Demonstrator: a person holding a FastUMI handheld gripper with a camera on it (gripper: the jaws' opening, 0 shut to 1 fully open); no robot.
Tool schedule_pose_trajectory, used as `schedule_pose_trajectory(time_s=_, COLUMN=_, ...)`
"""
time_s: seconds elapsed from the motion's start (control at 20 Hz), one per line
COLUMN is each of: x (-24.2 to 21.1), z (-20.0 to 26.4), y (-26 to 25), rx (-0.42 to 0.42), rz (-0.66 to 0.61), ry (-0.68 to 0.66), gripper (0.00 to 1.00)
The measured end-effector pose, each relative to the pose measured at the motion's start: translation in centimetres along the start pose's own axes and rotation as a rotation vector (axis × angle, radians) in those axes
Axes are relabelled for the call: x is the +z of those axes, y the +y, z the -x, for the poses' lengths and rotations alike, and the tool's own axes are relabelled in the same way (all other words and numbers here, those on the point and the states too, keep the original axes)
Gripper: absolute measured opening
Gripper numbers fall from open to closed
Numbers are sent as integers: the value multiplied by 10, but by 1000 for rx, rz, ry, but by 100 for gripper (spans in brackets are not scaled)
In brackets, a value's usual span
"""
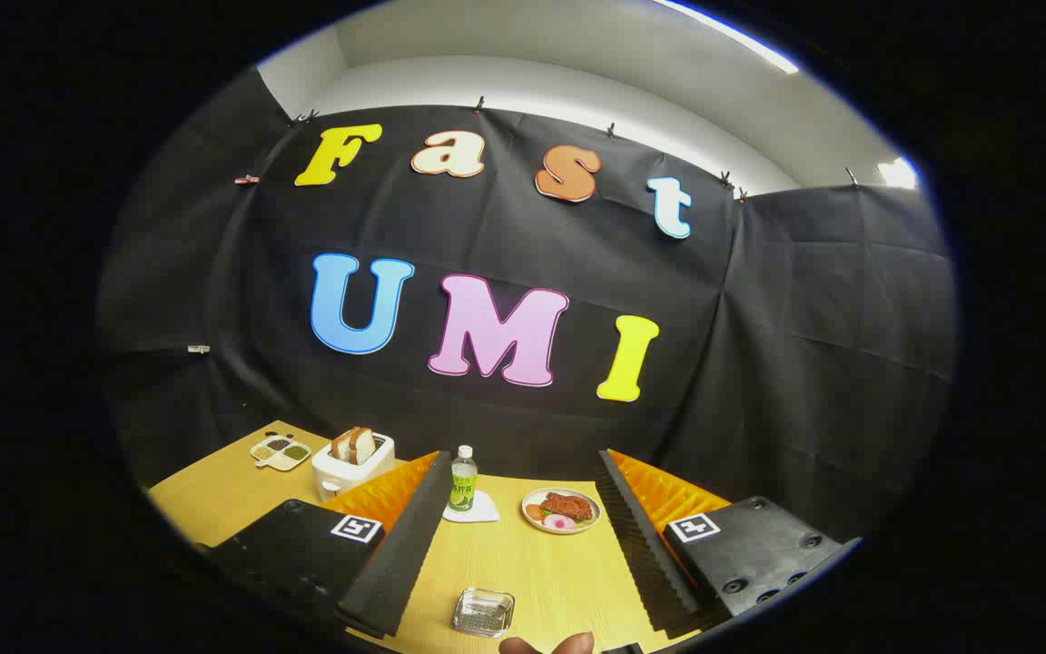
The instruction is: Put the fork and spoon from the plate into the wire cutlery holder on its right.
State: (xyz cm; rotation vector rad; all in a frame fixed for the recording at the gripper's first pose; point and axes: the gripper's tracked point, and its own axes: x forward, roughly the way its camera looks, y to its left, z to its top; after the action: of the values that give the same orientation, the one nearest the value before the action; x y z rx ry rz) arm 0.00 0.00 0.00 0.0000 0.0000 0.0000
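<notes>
Pale wood-grain table (523, 572) — matt; clear glass dish (483, 611); glossy plastic bottle (463, 479)

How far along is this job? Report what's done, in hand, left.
Nothing looks done. In hand: nothing; the gripper has its fingers wide open, empty, with the plate of food beyond them. Left: both pickups and placements; cutlery too small to tell.

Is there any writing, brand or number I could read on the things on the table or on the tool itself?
Bottle label: print there, too small and blurred to read.
Two square tags on the gripper: coded patterns, no words.
Toaster, plate of food, glass dish: no text seen.
The gripper's fingers stand open, the glass dish between them, the bottle and plate beyond.
</notes>
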Motion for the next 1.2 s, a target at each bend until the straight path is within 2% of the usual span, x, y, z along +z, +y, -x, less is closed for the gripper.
schedule_pose_trajectory(time_s=0.75, x=-8, z=1, y=-8, rx=-46, rz=-19, ry=34, gripper=98)
schedule_pose_trajectory(time_s=1.0, x=-7, z=5, y=-1, rx=-32, rz=-29, ry=41, gripper=98)
schedule_pose_trajectory(time_s=1.2, x=-8, z=8, y=22, rx=10, rz=-35, ry=60, gripper=98)
